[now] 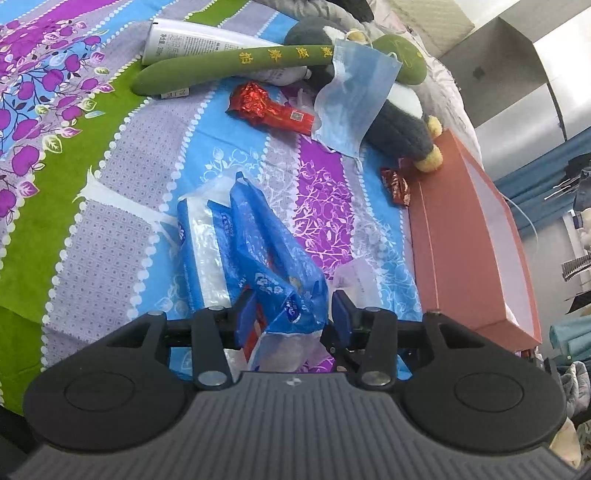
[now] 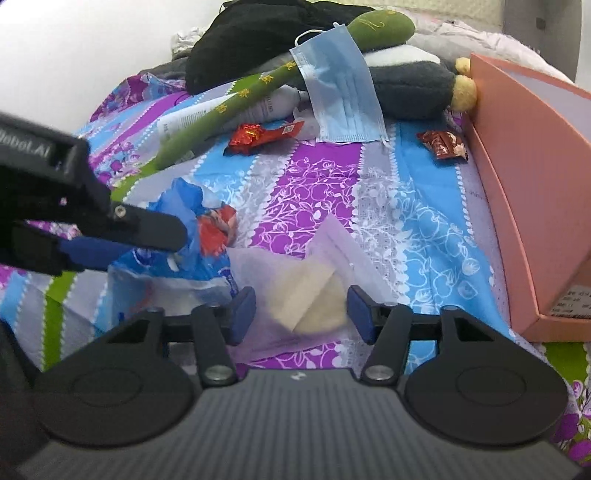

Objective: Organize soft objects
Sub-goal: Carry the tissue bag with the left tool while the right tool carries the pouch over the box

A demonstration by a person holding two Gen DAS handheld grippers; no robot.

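A blue plastic tissue pack [image 1: 255, 251] lies on the patterned bedsheet. My left gripper [image 1: 293, 314] is open, its jaws on either side of the pack's near end; it also shows in the right wrist view [image 2: 147, 240] at the pack [image 2: 192, 251]. My right gripper [image 2: 301, 314] is open over a white packet with a pale round pad [image 2: 314, 291]. Farther off lie a green plush stick [image 1: 229, 62], a blue face mask [image 1: 354, 96] and a grey plush toy [image 1: 399, 122].
An open salmon-pink box [image 1: 461, 229] stands at the right, also in the right wrist view [image 2: 524, 192]. Red snack wrappers [image 1: 269, 107] [image 1: 397, 186] and a white tube [image 1: 184, 40] lie on the sheet. Black cloth [image 2: 258, 33] is piled at the back.
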